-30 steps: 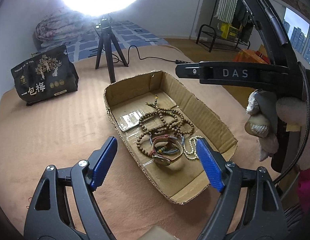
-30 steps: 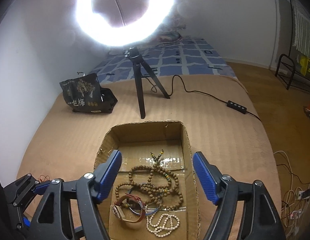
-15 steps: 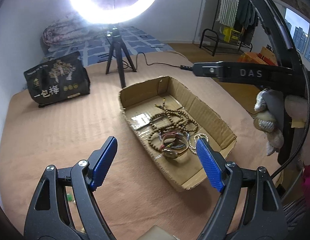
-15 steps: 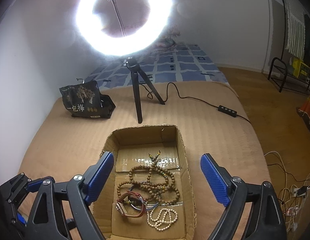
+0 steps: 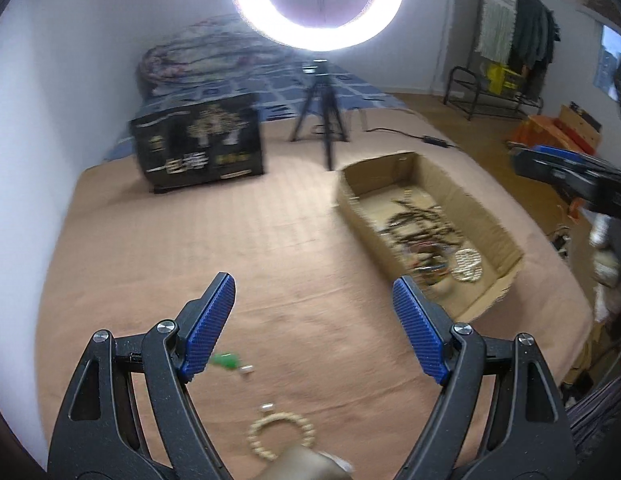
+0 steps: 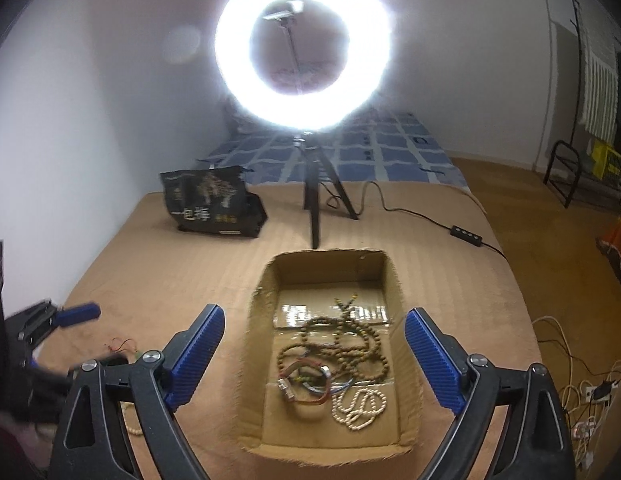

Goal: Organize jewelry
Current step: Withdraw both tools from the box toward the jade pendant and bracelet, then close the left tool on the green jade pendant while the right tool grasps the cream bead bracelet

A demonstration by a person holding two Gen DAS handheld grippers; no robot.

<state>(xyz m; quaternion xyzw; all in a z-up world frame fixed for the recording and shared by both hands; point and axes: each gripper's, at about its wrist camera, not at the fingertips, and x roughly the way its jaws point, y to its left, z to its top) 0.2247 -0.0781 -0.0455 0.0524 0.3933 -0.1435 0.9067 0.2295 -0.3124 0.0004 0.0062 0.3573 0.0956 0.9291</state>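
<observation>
Right wrist, right tool (image 6: 312, 354) opening, seemingly empty

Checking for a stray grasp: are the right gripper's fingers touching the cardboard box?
Apart. In the right wrist view the right gripper is opening, its blue fingers raised above the cardboard box, nothing between them.

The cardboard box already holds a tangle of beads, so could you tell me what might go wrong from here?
1. In the cardboard box, the brown bead strands, a watch and the pale bead bracelet overlap, so lifting one may drag others.
2. The pale bracelet and small green piece outside the box lie low in the blurred left view; the left gripper could miss them.
</observation>
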